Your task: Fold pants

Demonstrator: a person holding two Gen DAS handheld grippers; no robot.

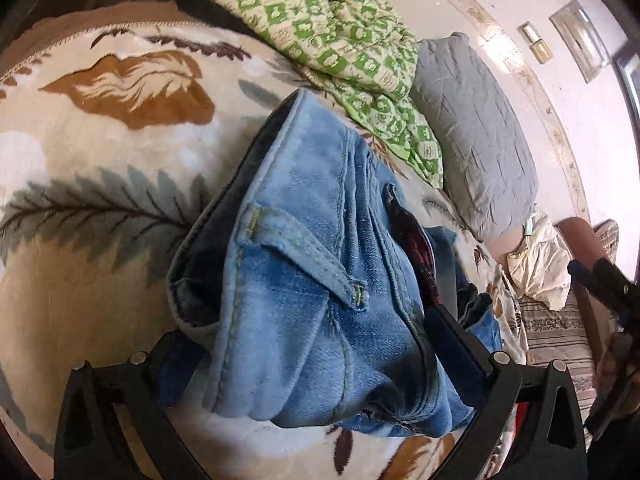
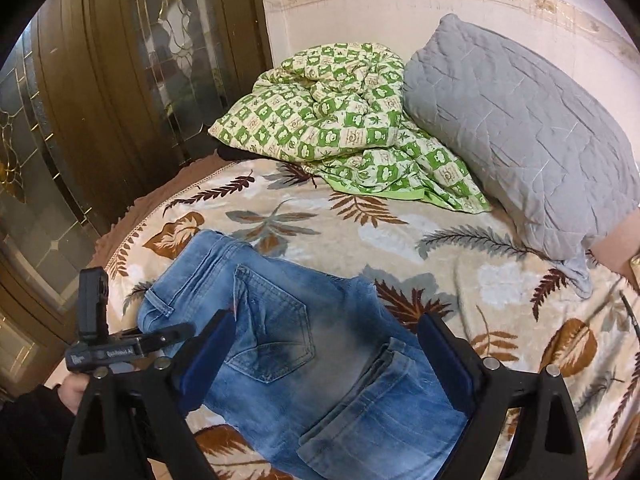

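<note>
Light blue jeans [image 2: 288,340] lie folded lengthwise on the leaf-patterned blanket [image 2: 400,236], back pocket up and waistband toward the left. My left gripper [image 1: 316,352] is at the waistband; its jaws stand wide with the belt loop and bunched denim [image 1: 304,240] between them. The right wrist view shows the left gripper [image 2: 176,332] side-on at the jeans' waist corner, held by a hand [image 2: 72,392]. My right gripper [image 2: 324,360] hangs open over the seat and leg, apart from the cloth. Part of the right gripper [image 1: 604,284] shows at the left wrist view's right edge.
A crumpled green-checked quilt [image 2: 340,120] and a grey quilted pillow [image 2: 520,132] lie at the head of the bed against the wall. A wooden door with patterned glass [image 2: 100,100] stands beyond the bed's left edge. Pale cloth [image 1: 540,264] lies below the pillow.
</note>
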